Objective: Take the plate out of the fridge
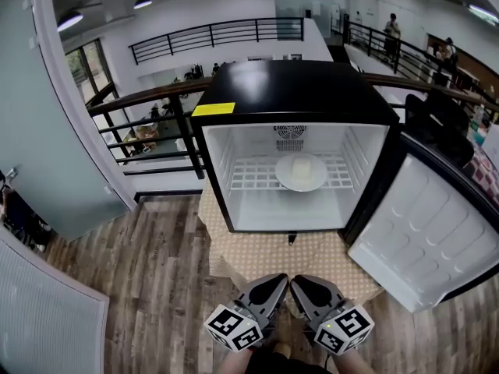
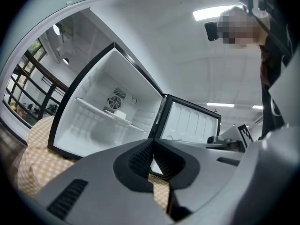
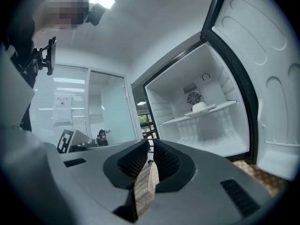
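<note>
A small black fridge (image 1: pixel 296 92) stands open on a checked tablecloth. Its white door (image 1: pixel 425 236) is swung out to the right. On the wire shelf inside lies a white plate (image 1: pixel 301 172) with a pale block on it. The plate also shows on the shelf in the left gripper view (image 2: pixel 121 116) and the right gripper view (image 3: pixel 200 108). My left gripper (image 1: pixel 274 284) and right gripper (image 1: pixel 304 284) hover side by side low in front of the fridge, well short of it. Both are shut with nothing between the jaws.
The checked cloth (image 1: pixel 257 259) covers a small table on a wood-plank floor (image 1: pixel 148 263). A dark railing (image 1: pixel 148 123) runs behind the fridge. A frosted glass partition (image 1: pixel 47 131) stands at the left. A grey panel (image 1: pixel 39 318) fills the lower left corner.
</note>
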A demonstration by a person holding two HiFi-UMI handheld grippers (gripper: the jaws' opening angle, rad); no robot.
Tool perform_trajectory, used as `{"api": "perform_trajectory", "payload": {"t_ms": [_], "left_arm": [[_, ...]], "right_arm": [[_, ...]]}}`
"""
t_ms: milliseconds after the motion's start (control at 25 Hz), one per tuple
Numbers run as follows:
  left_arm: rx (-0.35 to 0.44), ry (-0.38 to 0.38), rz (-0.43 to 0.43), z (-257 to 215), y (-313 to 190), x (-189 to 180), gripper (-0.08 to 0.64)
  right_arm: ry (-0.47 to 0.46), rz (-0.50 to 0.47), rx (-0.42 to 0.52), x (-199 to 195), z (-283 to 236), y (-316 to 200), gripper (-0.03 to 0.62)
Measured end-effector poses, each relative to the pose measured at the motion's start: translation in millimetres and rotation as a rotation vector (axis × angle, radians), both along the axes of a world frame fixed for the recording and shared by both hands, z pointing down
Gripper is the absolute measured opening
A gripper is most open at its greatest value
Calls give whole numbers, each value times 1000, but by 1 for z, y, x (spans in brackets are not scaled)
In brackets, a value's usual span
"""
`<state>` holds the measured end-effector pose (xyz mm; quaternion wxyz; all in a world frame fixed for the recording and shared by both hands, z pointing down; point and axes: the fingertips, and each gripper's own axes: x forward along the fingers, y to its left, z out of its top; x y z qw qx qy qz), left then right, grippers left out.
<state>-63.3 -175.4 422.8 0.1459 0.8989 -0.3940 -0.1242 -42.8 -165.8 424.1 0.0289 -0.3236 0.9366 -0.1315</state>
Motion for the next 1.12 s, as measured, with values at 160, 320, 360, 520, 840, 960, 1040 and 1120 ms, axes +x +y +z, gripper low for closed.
{"api": "perform_trajectory", "payload": {"t_ms": [160, 320, 360, 520, 840, 960, 1040, 1120], "left_arm": [[-4, -6, -9, 3, -16, -6, 11], [-11, -5, 4, 7, -32, -6, 11], [-9, -6, 12, 7, -37, -6, 11], [2, -11, 49, 2, -62, -5, 11], [15, -13, 108, -9, -108, -3, 10], [17, -17, 138, -9, -121, -1, 10], [17, -16, 150, -9, -129, -1, 10], [15, -15, 156, -9, -137, -3, 10]], "right_arm": [[-20, 4, -22, -2, 3, -16, 55], [-30, 20, -42, -2, 8, -31, 55], [-37, 30, -49, -2, 9, -36, 55], [-58, 62, -66, -5, 6, -59, 55], [-95, 132, -76, -3, -5, -105, 55], [-112, 168, -87, -1, -5, -121, 55], [-126, 186, -94, -1, -5, -130, 55], [-133, 206, -106, -1, -5, -139, 55]]}}
